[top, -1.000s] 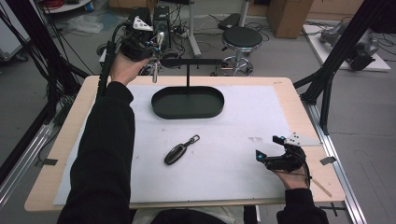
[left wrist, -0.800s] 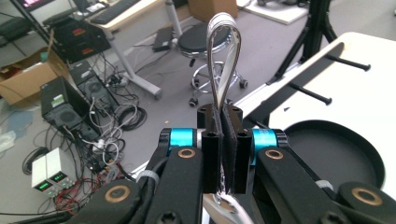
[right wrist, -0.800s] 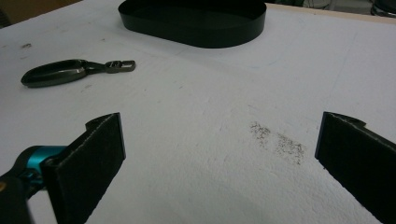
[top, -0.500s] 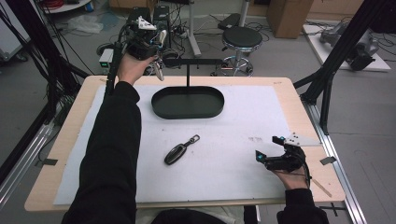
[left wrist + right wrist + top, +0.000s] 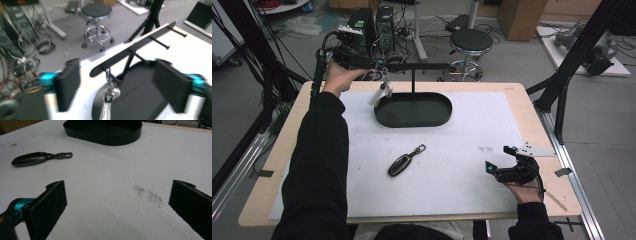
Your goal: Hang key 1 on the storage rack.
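— Since the earlier frame your left gripper point(image 5: 379, 64) has slid toward nine o'clock along the rack bar point(image 5: 412, 66), and its jaws have just been opening; a silver key fob point(image 5: 382, 93) now hangs from the bar's end peg, free of both pads.

— So where does the next piece lie?

— The dark key fob point(image 5: 404, 161) lies on the white mat point(image 5: 462, 130), its long axis running from seven to one o'clock, ring end toward the black oval tray point(image 5: 413, 111). Your right gripper point(image 5: 497, 161) is the nearer one: the fob sits at its nine o'clock, well apart.

— And the fingers?

— Both spread wide, gripping nothing. In the right gripper view the dark fob point(image 5: 37, 158) is at eleven o'clock, so I judge you must swing left before closing.
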Demonstrator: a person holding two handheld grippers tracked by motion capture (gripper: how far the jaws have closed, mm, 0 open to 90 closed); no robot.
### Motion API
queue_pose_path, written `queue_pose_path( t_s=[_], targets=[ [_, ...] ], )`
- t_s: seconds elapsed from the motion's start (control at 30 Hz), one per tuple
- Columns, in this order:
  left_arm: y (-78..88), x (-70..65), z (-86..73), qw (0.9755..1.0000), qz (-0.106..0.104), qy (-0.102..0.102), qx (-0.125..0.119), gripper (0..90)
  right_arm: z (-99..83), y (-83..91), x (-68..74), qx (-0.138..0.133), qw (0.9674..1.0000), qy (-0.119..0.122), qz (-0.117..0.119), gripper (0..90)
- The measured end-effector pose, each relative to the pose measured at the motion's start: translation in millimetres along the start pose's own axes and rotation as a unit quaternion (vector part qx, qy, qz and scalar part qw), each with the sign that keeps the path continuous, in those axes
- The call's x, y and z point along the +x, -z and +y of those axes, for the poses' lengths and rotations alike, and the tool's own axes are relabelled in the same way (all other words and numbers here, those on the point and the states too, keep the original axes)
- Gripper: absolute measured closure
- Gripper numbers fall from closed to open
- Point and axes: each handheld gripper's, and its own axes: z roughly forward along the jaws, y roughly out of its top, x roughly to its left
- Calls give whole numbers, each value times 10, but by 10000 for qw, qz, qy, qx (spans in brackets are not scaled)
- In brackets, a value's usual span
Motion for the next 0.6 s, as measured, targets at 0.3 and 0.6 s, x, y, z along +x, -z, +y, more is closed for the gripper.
queue_pose_path(
  t_s=[0.3, 0.6],
  targets=[
    [83, 10, -49, 9985, -521, 3, 186, 17, -1, 3, -6, 0, 10000, 1, -21, 8],
    [207, 49, -212, 9982, -583, 11, 111, 17, 1, 3, -3, -1, 10000, 3, -22, 8]
  ],
)
